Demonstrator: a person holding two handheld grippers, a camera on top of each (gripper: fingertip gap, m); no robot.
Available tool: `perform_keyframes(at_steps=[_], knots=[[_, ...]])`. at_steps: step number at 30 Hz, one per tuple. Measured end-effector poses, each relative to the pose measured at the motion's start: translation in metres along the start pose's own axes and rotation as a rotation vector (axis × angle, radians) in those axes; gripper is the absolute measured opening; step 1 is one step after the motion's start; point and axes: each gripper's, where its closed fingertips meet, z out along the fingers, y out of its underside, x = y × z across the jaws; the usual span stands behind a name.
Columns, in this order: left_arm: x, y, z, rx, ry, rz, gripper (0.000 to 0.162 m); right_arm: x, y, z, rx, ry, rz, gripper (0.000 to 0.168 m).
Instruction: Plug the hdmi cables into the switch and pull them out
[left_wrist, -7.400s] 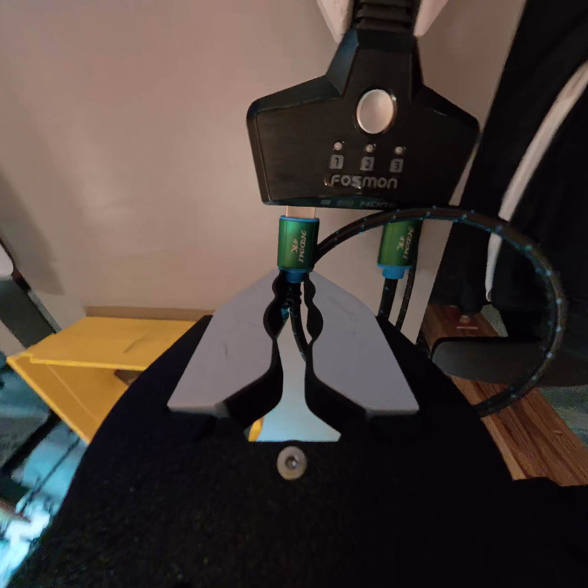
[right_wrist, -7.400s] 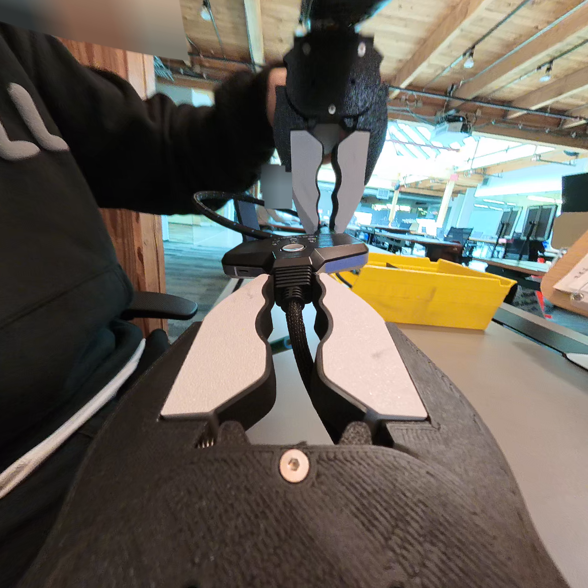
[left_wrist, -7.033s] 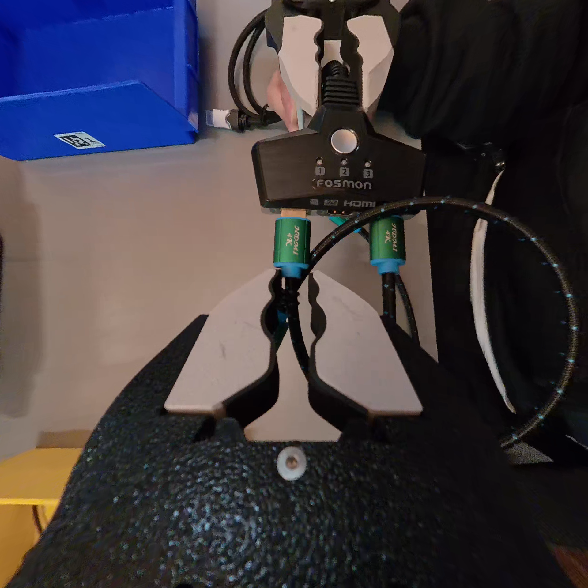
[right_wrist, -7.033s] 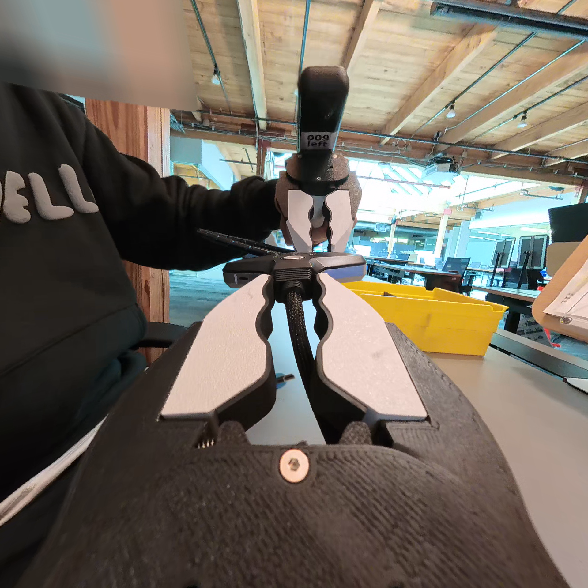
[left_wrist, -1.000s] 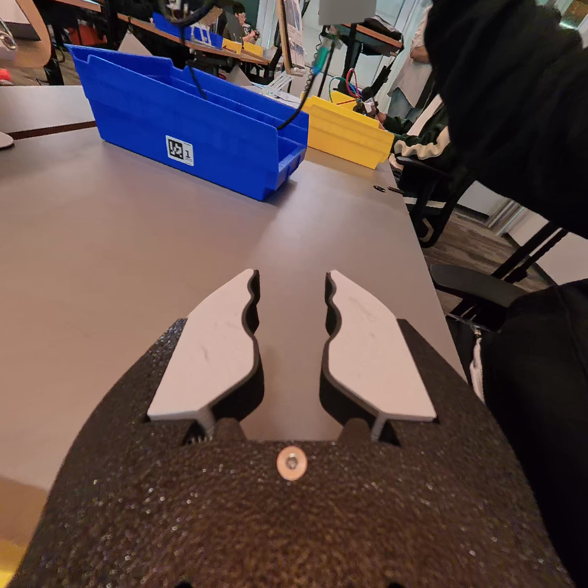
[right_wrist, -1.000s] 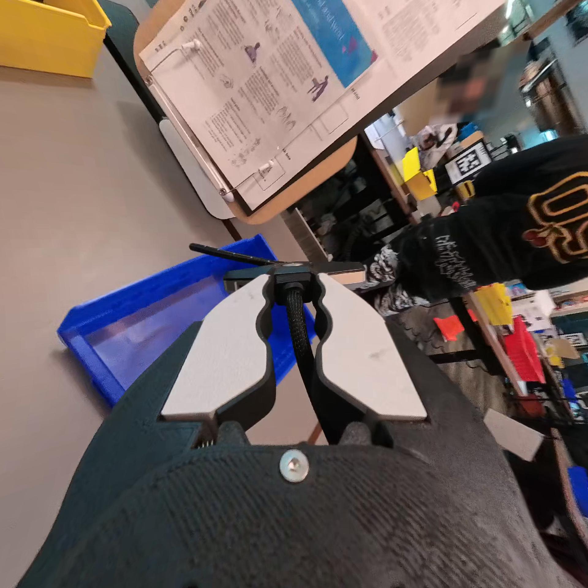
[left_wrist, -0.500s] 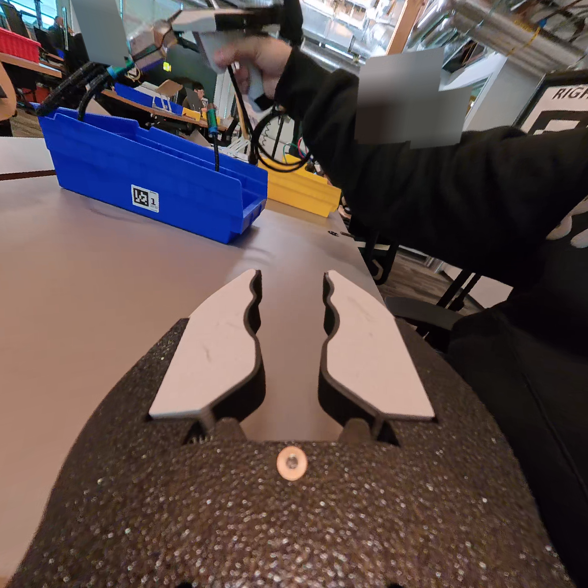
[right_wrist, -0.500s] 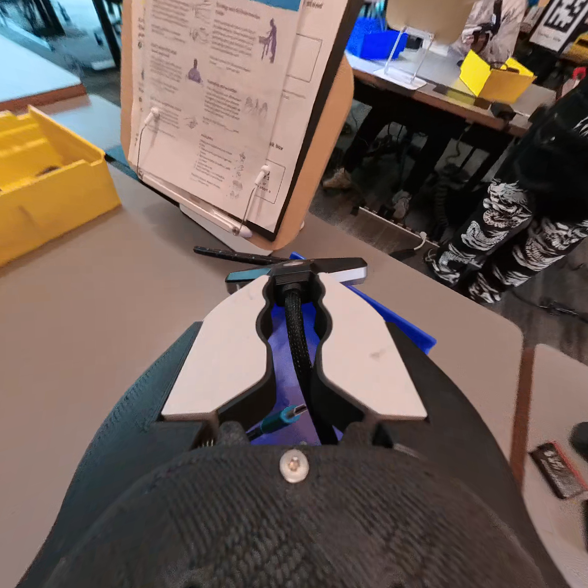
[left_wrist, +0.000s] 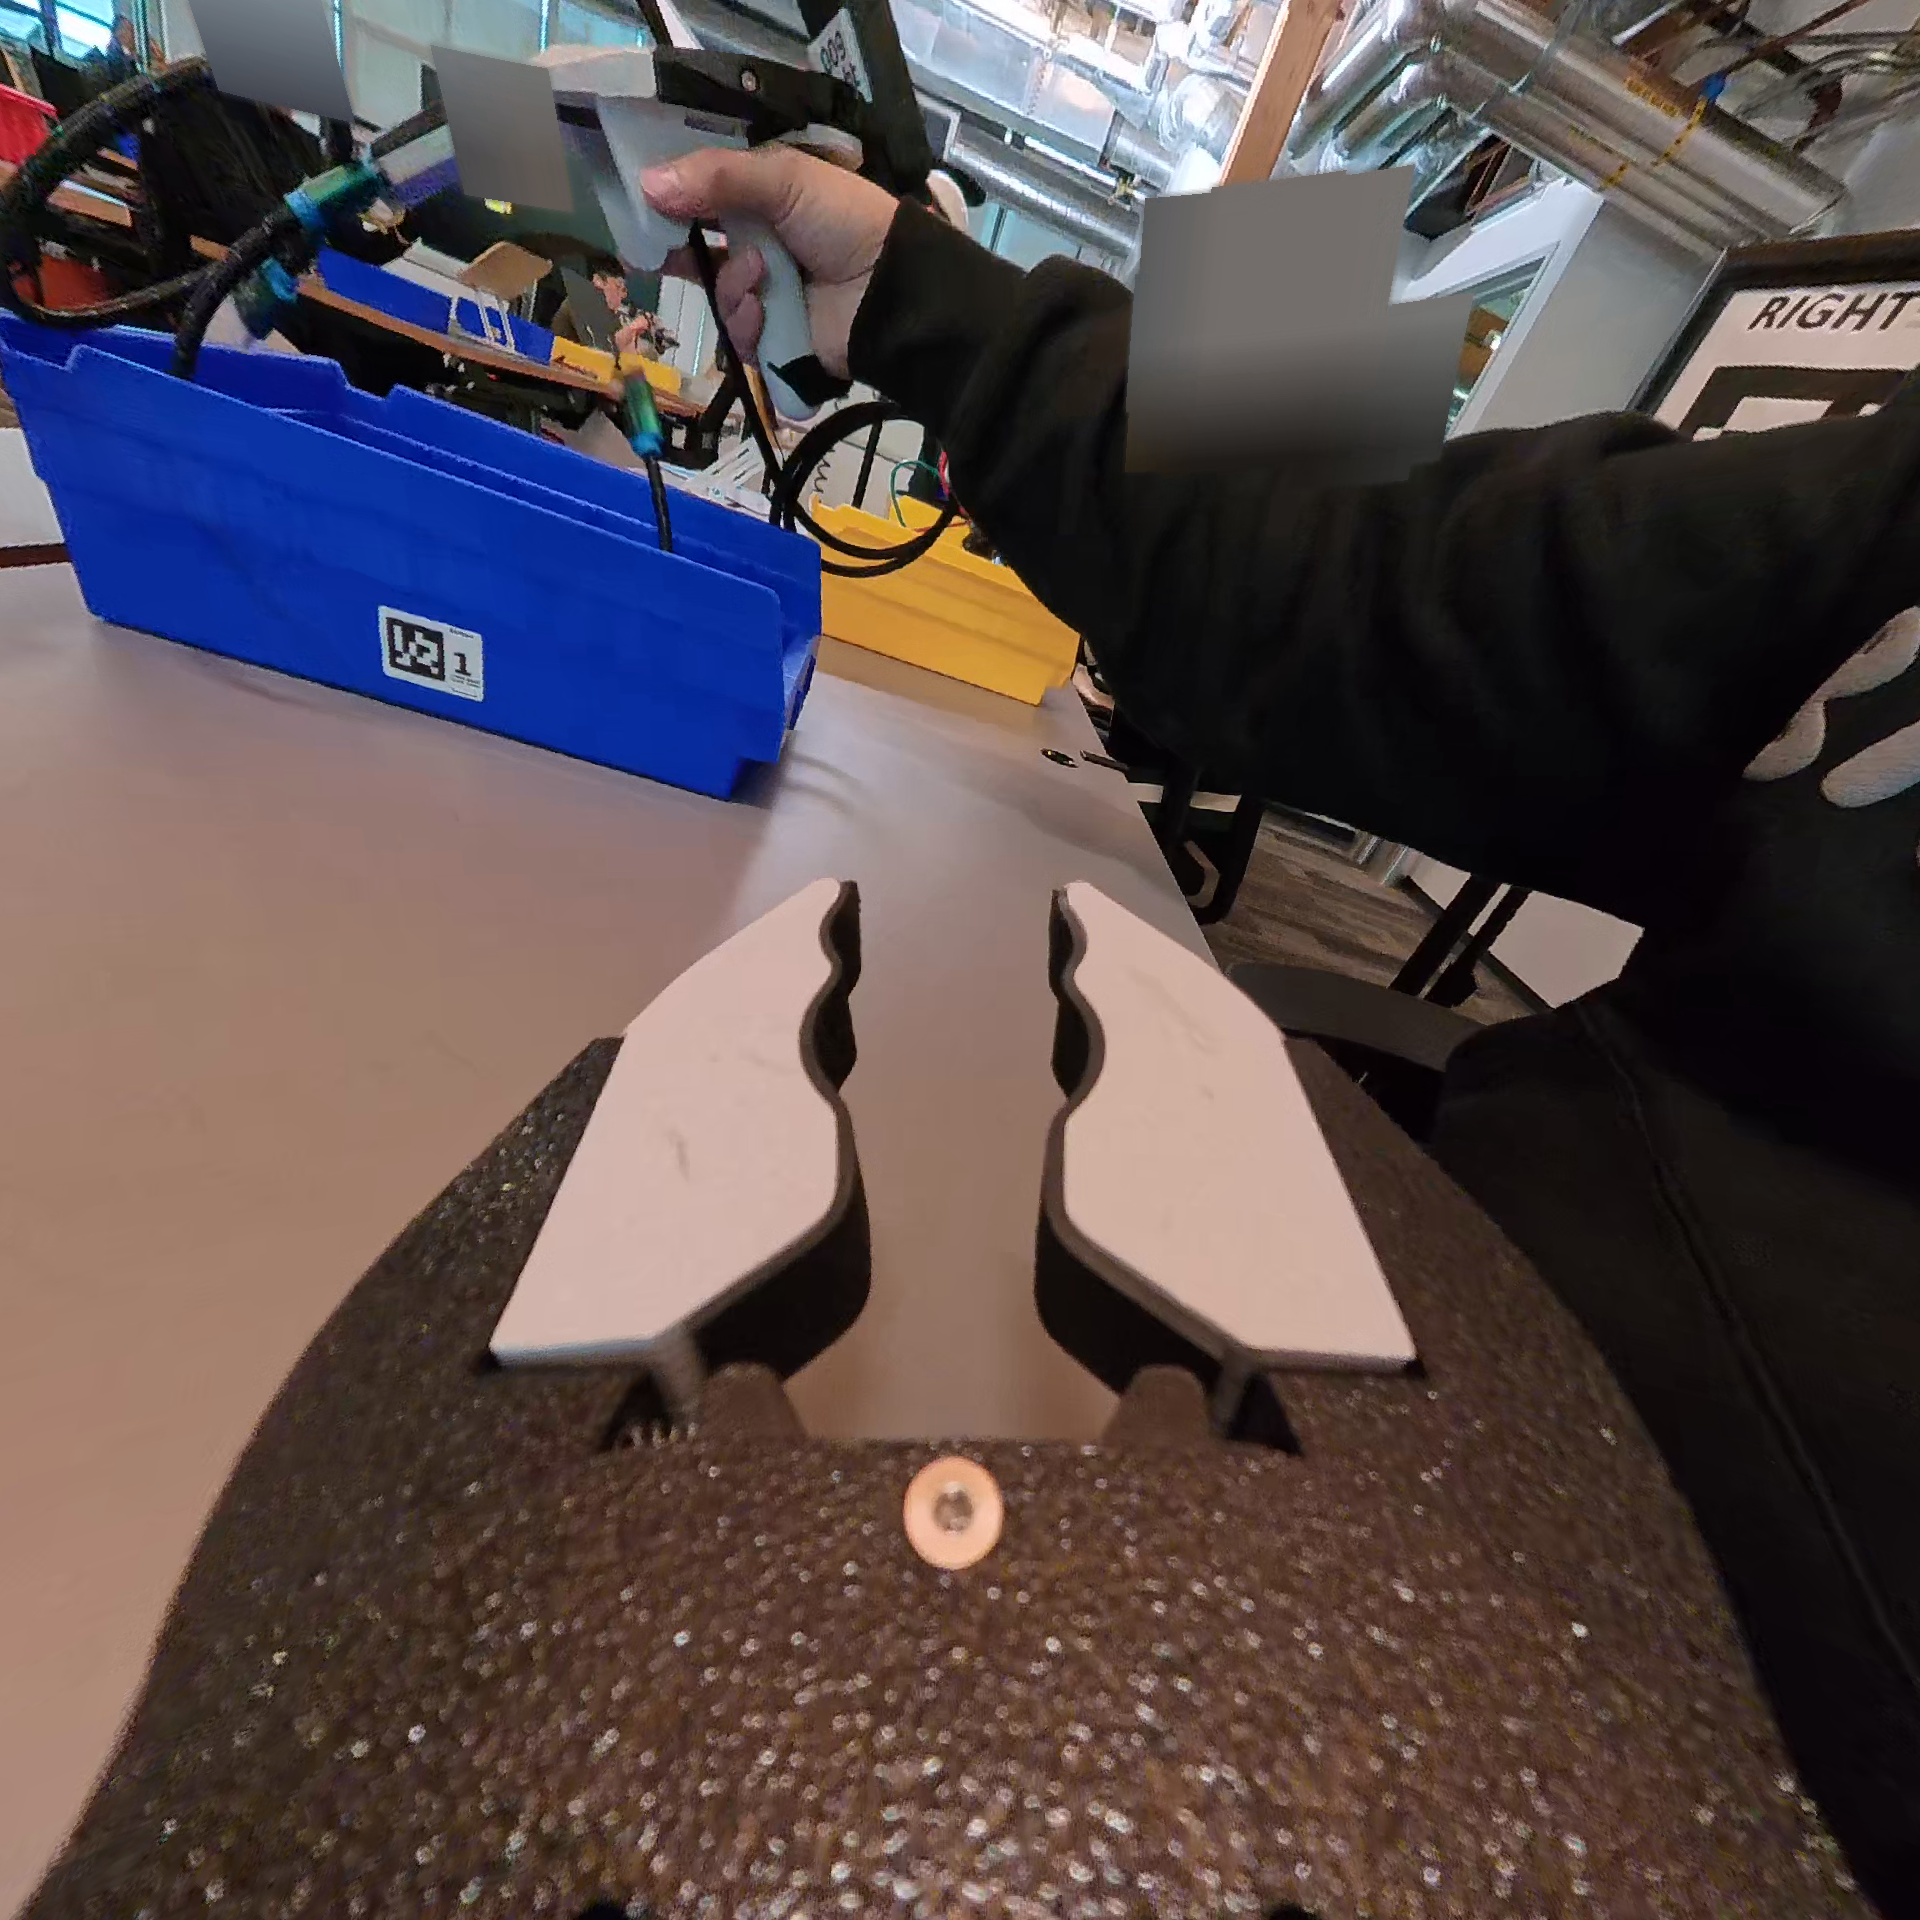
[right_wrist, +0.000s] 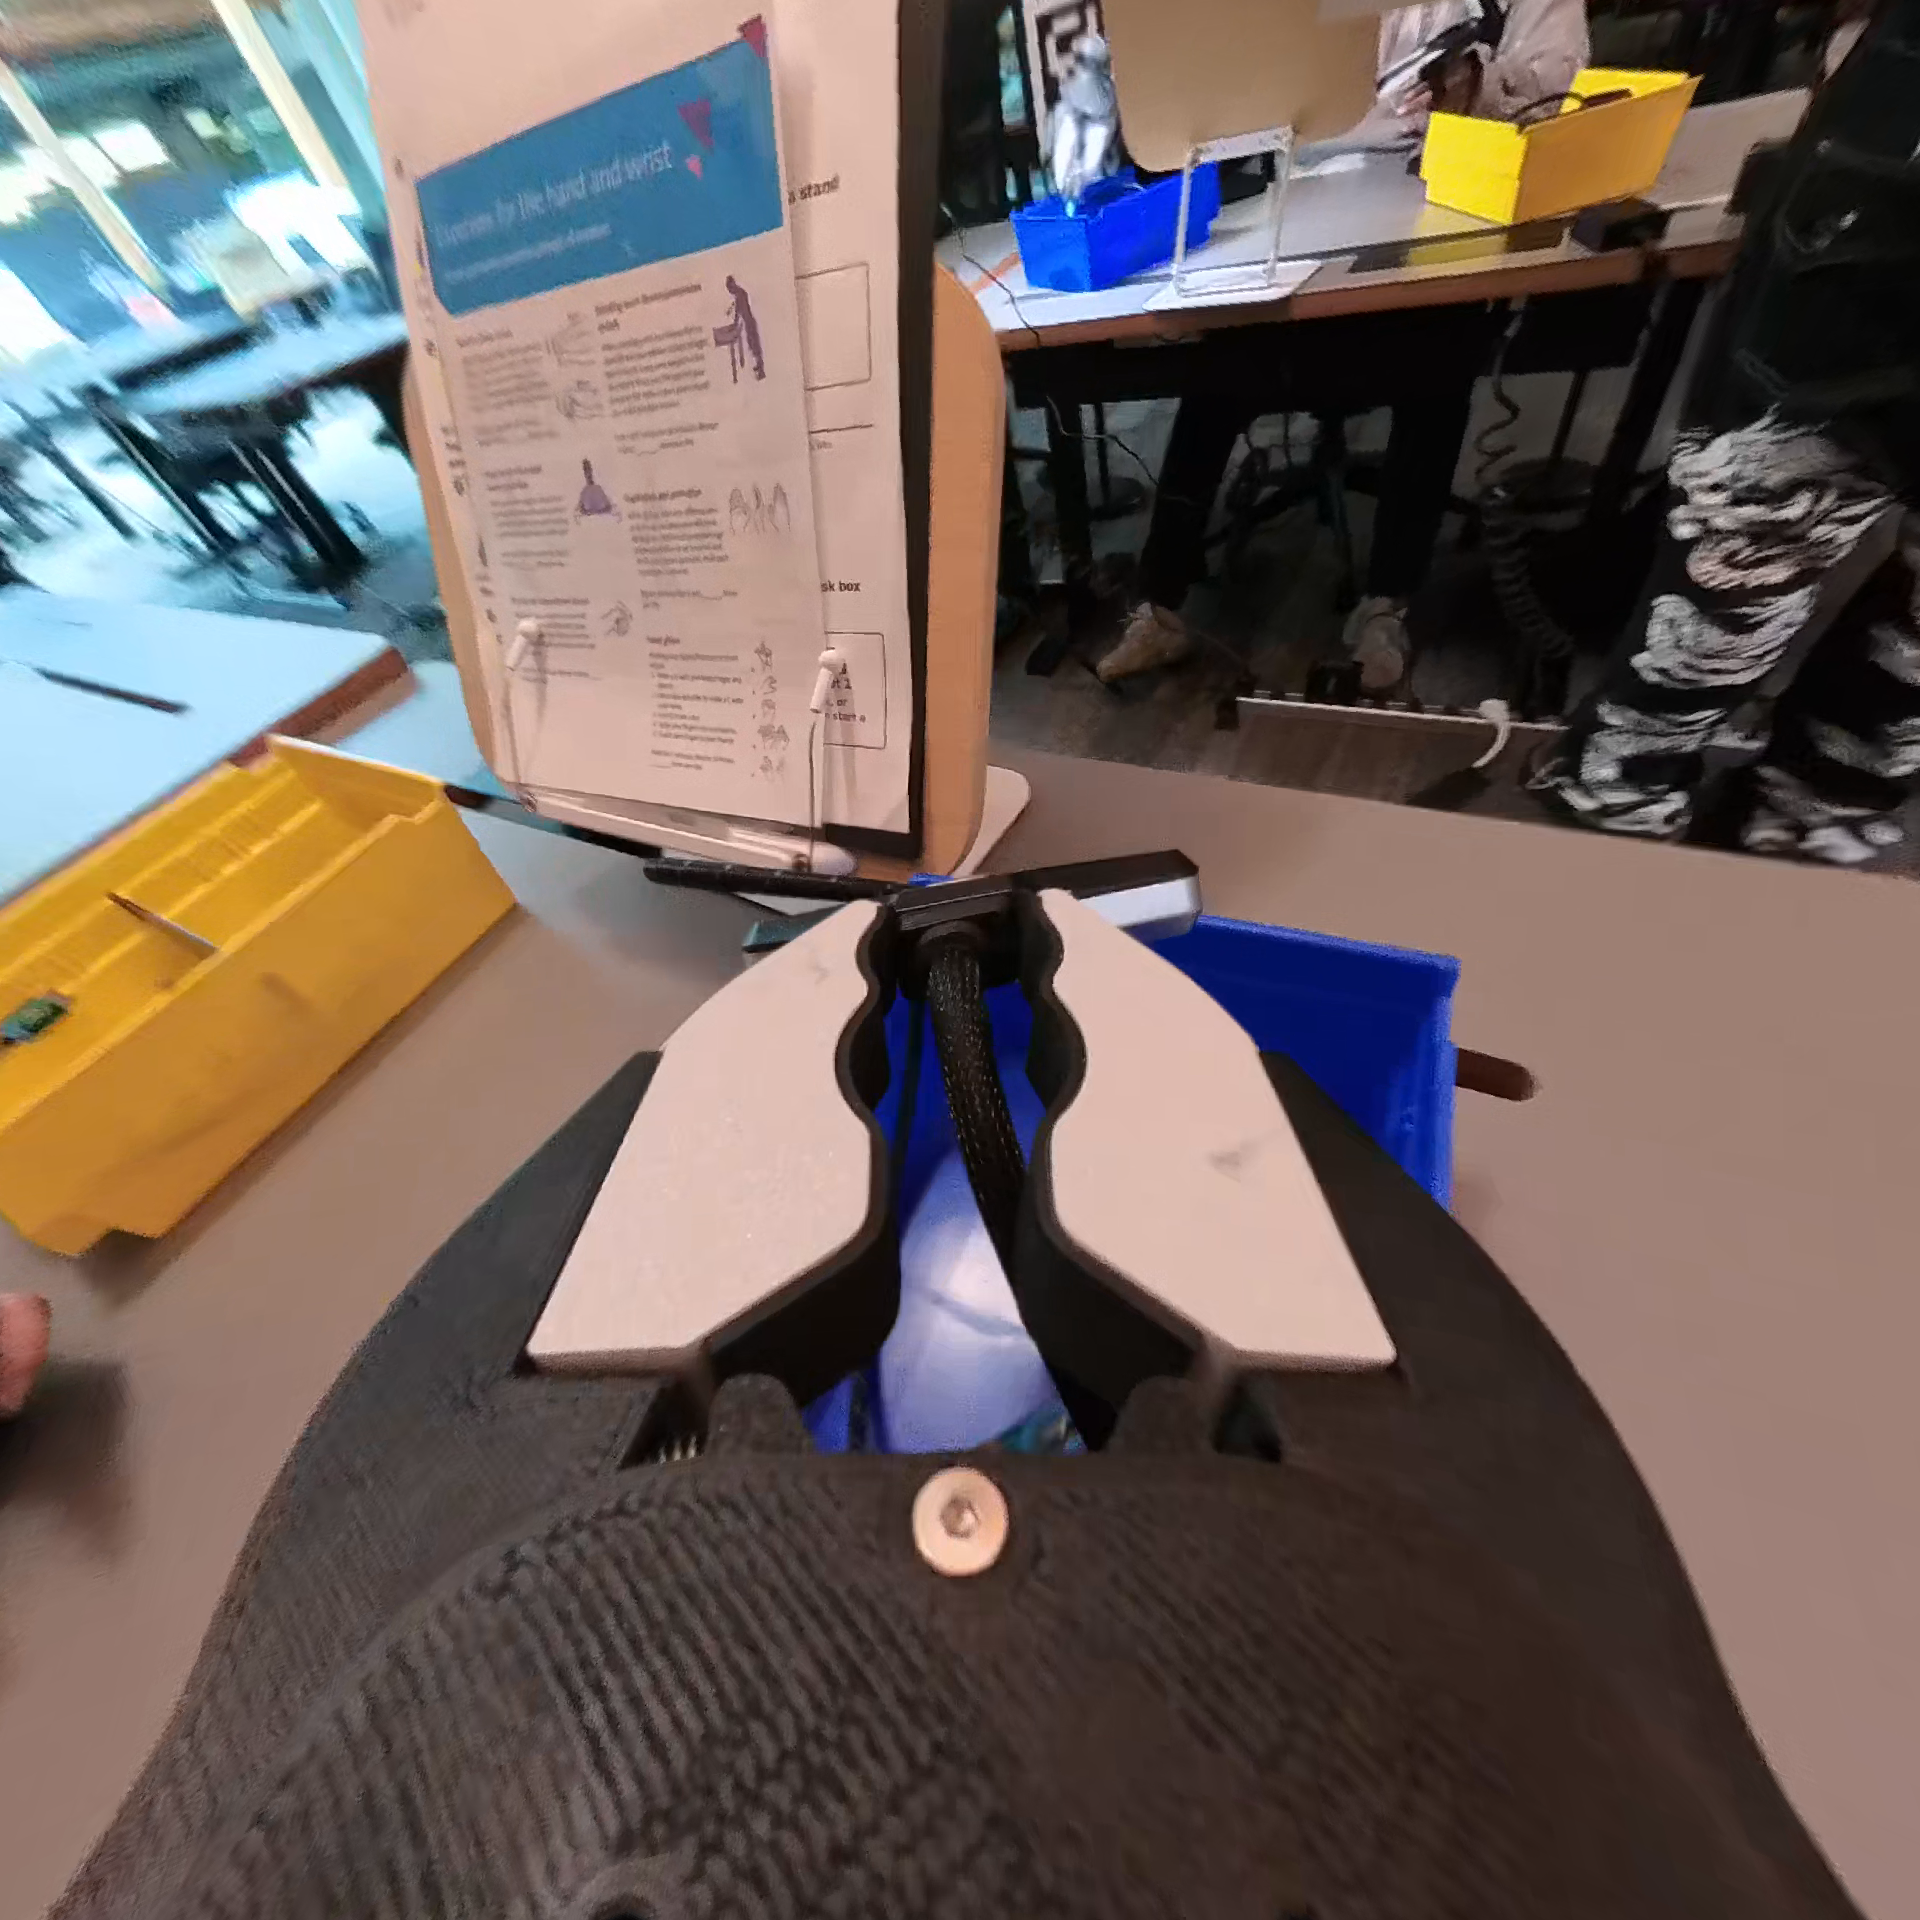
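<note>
HDMI switch (right_wrist: 1049, 896): black, at 12 o'clock of right gripper (right_wrist: 961, 920), whose fingers are clamped on its braided tail, held over blue bin (right_wrist: 1340, 1023).
Blue bin: moved from 10 o'clock to directly beneath within the last second; deposit judged imminent.
Left gripper (left_wrist: 951, 904): fingers apart, empty, over grey table (left_wrist: 312, 935); 7 seconds ago it gripped a cable.
HDMI cables (left_wrist: 208, 281): green-tipped, dangling into bin at 10 o'clock; unplugging apparently done.
</note>
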Motion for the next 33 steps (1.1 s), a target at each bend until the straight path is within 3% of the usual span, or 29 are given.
perform_keyframes(at_steps=[4,10,17,21,27,33], knots=[[-0.002,-0.003,-0.002,0.029,0.006,-0.041,0.034,-0.025,-0.019,-0.005,-0.076,0.029,-0.206,0.023],[0.002,0.002,0.002,0.000,0.033,-0.058,0.034,-0.054,-0.024,0.002,-0.179,0.062,-0.361,0.023],[0.001,-0.001,0.000,0.027,0.041,-0.093,0.033,-0.044,-0.039,-0.003,-0.260,0.247,-0.623,0.023],[0.003,0.002,0.002,0.006,0.051,-0.105,0.033,-0.052,-0.042,-0.005,-0.311,0.220,-0.621,0.023],[0.003,0.004,0.004,-0.008,0.066,-0.139,0.033,-0.079,-0.060,-0.001,-0.250,0.128,-0.519,0.022],[0.003,0.003,0.003,0.007,0.066,-0.140,0.032,-0.064,-0.057,0.010,-0.174,0.113,-0.514,0.023]])
